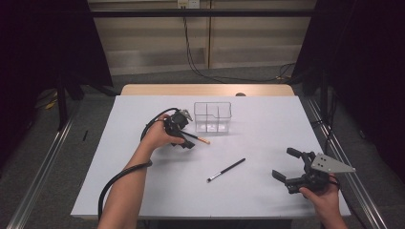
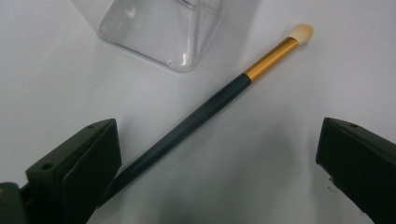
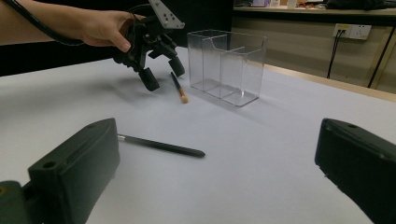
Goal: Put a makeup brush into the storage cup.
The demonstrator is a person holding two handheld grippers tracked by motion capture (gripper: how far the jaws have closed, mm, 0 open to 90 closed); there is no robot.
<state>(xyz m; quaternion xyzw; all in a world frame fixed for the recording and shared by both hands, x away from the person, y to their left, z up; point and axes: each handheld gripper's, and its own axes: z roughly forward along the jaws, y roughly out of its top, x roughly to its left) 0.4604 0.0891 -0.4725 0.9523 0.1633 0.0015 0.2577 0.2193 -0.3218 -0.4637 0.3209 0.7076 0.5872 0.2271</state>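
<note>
A person's left hand holds the left gripper (image 1: 187,140) low over a pale grey tabletop (image 1: 143,191), just in front of a clear plastic organiser box with inner dividers (image 1: 213,117). Its jaws stand wide apart, one on each side of a slim dark-handled makeup brush with a gold ferrule and cream tip (image 2: 219,100), and they grip nothing. In the left gripper view the brush lies flat on the tabletop, running diagonally between the jaws; its handle end disappears under the jaw at the left, so whether they touch is hard to tell. The cream tip points away from the gripper, and the ferrule lies close beside the box's rounded corner without touching it. The box is cut off by the top edge there.

The right gripper (image 1: 291,167) is held near the tabletop's front right corner, jaws wide apart and empty. A second, all-dark thin brush with a small pale tip (image 1: 226,170) lies between the two grippers, well apart from both. In the right gripper view one end of it is hidden behind the jaw at the left.
</note>
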